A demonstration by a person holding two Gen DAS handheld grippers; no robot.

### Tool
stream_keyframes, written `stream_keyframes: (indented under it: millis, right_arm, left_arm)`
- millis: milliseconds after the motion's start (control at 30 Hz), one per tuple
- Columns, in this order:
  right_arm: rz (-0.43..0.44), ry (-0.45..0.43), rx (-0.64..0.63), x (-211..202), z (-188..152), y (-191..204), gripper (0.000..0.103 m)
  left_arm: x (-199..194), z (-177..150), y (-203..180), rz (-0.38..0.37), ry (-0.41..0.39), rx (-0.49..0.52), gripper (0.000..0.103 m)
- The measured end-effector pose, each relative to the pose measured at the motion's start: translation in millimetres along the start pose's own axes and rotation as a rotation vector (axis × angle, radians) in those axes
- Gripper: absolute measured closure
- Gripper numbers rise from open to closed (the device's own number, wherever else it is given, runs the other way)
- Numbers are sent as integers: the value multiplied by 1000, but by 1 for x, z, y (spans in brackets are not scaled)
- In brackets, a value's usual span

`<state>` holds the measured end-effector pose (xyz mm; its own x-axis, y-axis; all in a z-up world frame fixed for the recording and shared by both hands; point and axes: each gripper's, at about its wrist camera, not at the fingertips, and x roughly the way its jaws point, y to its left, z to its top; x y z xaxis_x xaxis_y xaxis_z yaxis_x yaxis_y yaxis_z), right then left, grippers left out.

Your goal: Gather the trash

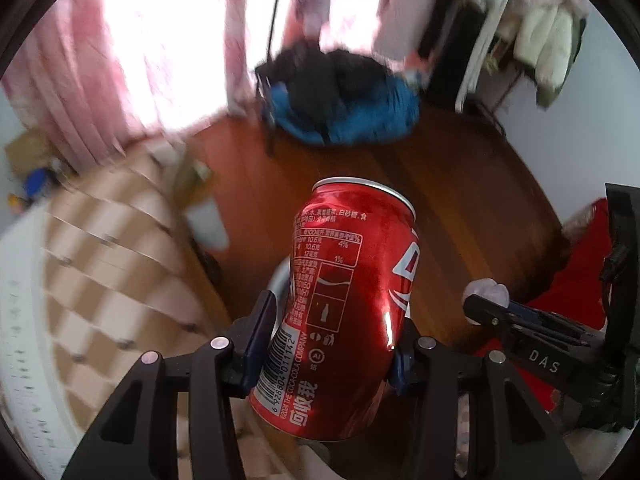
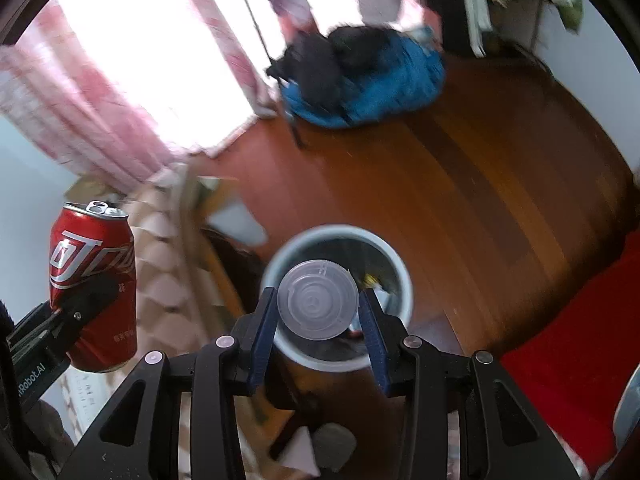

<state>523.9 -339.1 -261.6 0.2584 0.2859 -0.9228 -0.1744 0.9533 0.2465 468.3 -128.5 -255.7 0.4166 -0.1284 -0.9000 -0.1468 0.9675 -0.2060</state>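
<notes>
My left gripper (image 1: 332,332) is shut on a red cola can (image 1: 344,304), held upright in the air; the can also shows at the left of the right wrist view (image 2: 94,292). My right gripper (image 2: 318,308) is shut on a clear plastic cup (image 2: 318,300), seen from its round end, held right above a white waste bin (image 2: 400,276) on the wooden floor. The bin holds some trash. In the left wrist view the right gripper (image 1: 486,304) shows at the right with the pale cup, and a bit of the bin rim (image 1: 278,280) shows behind the can.
A blue and black bag (image 2: 360,76) lies on the floor by pink curtains (image 2: 100,116). A checked cloth (image 1: 108,256) covers a surface at the left. A red cloth (image 2: 580,344) lies at the right. Clothes (image 1: 536,32) hang at the back right.
</notes>
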Motion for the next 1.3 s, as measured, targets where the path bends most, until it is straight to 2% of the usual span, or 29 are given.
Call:
stream_keyframes:
  millis: [100, 200, 400, 433, 533, 567, 600, 633, 733, 800, 1000, 1167, 1300]
  right_arm:
    - [-9, 67, 39, 44, -2, -29, 60]
    - [-7, 127, 68, 86, -5, -50, 60]
    - [10, 201, 98, 145, -10, -68, 60]
    - [14, 211, 97, 151, -10, -68, 60]
    - [21, 239, 87, 168, -8, -66, 59]
    - [30, 243, 86, 170, -9, -67, 56]
    - [35, 244, 88, 173, -8, -67, 43]
    - [29, 245, 90, 174, -8, -65, 30]
    - [-5, 248, 75, 174, -9, -63, 13]
    - [-25, 260, 76, 170, -13, -63, 0]
    - [-121, 256, 33, 142, -27, -56, 0]
    - [-98, 227, 34, 99, -39, -53, 0]
    - [-53, 203, 41, 59, -46, -48, 0]
  left_arm:
    - [53, 0, -5, -18, 115, -6, 58]
    - [88, 2, -11, -9, 185, 9, 58]
    - [131, 7, -5, 17, 284, -34, 55]
    - [134, 8, -6, 25, 281, -38, 49]
    - [132, 5, 1, 55, 261, -59, 18]
    - [131, 3, 5, 59, 260, -66, 13]
    - [130, 1, 7, 72, 261, -70, 13]
    - [130, -1, 7, 81, 259, -71, 13]
    - [125, -6, 10, 123, 257, -70, 0]
    - [119, -11, 12, 136, 251, -74, 0]
    - [95, -19, 6, 171, 219, -52, 0]
    - [62, -25, -5, 171, 185, -24, 0]
    - [21, -33, -12, 152, 142, -5, 0]
